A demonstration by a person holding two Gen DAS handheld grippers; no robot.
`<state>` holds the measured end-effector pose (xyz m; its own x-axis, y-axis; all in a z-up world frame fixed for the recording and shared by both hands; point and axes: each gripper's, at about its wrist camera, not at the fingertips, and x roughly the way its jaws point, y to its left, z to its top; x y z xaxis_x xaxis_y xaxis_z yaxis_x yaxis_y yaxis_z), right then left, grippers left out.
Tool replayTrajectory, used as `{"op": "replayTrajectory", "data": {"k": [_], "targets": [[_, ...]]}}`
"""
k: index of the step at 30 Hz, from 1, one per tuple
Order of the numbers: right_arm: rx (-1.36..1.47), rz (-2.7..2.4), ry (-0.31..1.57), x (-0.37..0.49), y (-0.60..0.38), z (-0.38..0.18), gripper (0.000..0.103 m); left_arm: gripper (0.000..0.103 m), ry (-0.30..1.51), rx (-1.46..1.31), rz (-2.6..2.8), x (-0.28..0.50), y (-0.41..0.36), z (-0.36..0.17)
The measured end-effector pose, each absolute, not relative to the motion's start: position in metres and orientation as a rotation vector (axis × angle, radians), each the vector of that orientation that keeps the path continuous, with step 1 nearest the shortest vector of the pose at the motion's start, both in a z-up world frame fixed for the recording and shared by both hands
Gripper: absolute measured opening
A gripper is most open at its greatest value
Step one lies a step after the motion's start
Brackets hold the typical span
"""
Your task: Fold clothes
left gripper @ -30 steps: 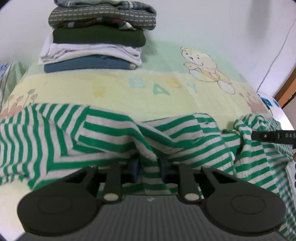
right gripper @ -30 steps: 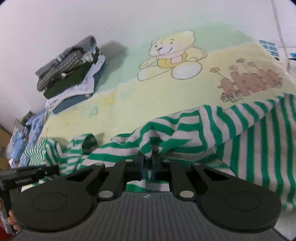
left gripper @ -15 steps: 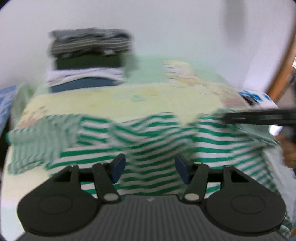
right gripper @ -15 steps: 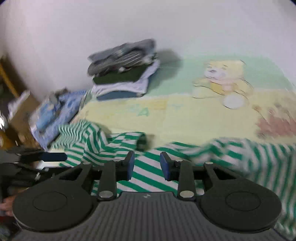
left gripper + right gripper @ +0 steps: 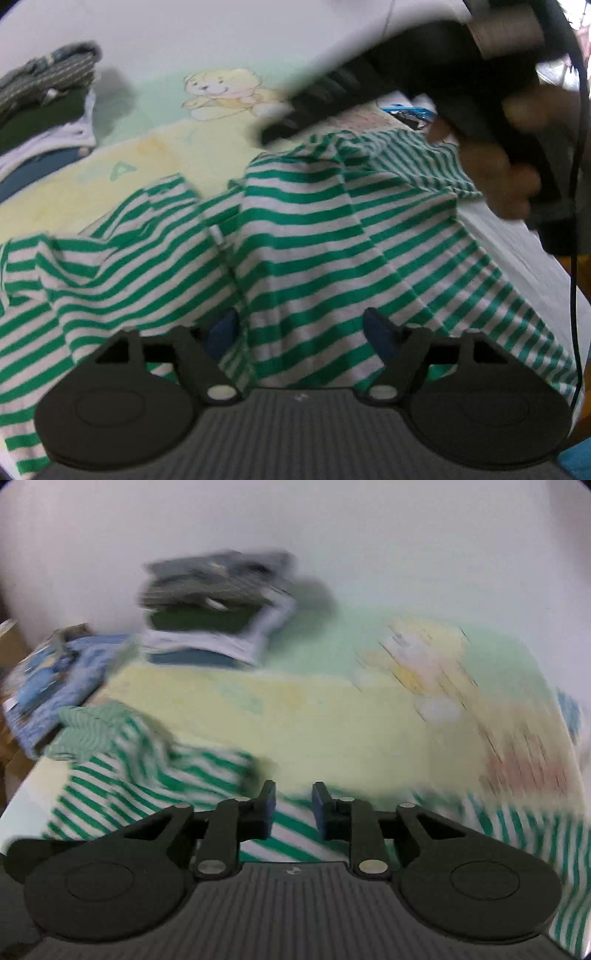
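Note:
A green-and-white striped garment (image 5: 314,251) lies crumpled across the near part of a bed covered by a yellow and green baby blanket (image 5: 159,155). My left gripper (image 5: 301,334) hovers over its middle, open wide, nothing between its fingers. The right gripper's body (image 5: 424,74), held by a hand (image 5: 506,173), crosses the upper right of the left wrist view. In the blurred right wrist view, my right gripper (image 5: 293,805) is open by a narrow gap above the striped garment (image 5: 147,775), holding nothing.
A stack of folded clothes (image 5: 218,609) sits at the bed's far left against the white wall. A blue patterned bundle (image 5: 48,679) lies off the bed's left side. A black cable (image 5: 576,221) hangs at the right edge. Bare blanket lies between stack and garment.
Both grippers let go of the striped garment and opened. The garment dropped onto the bed. Both cameras swung, and the right gripper now passes across the left wrist view.

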<state>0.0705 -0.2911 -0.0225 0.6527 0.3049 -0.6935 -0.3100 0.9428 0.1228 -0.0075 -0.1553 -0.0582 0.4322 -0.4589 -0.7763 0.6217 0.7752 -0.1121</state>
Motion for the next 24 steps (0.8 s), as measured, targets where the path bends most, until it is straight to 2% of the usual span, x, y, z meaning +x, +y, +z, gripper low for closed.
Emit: {"op": "replayTrajectory", "data": {"k": [4,6,7,11,13,16,24], "targets": [[-0.163,0.352,0.823,0.083,-0.260,-0.036,0.030,0.082,0.866,0.251,-0.704,-0.018,-0.166,-0.059],[-0.245,0.337,0.858,0.091,-0.247,-0.048,0.025,0.084,0.854,0.279,-0.710,-0.023,-0.168,-0.058],[-0.243,0.332,0.885,0.093,-0.250,-0.052,0.019,0.086,0.849,0.286,-0.715,-0.025,-0.169,-0.057],[-0.210,0.316,0.917,0.097,-0.263,-0.052,0.014,0.094,0.832,0.295,-0.741,-0.035,-0.167,-0.055],[-0.206,0.316,0.922,0.097,-0.267,-0.050,0.013,0.094,0.825,0.301,-0.738,-0.039,-0.166,-0.054],[-0.207,0.330,0.924,0.100,-0.262,-0.049,0.004,0.094,0.826,0.289,-0.745,-0.044,-0.164,-0.052],[-0.020,0.338,0.891,0.117,-0.278,-0.031,0.001,0.098,0.818,0.296,-0.730,-0.052,-0.162,-0.051]]}}
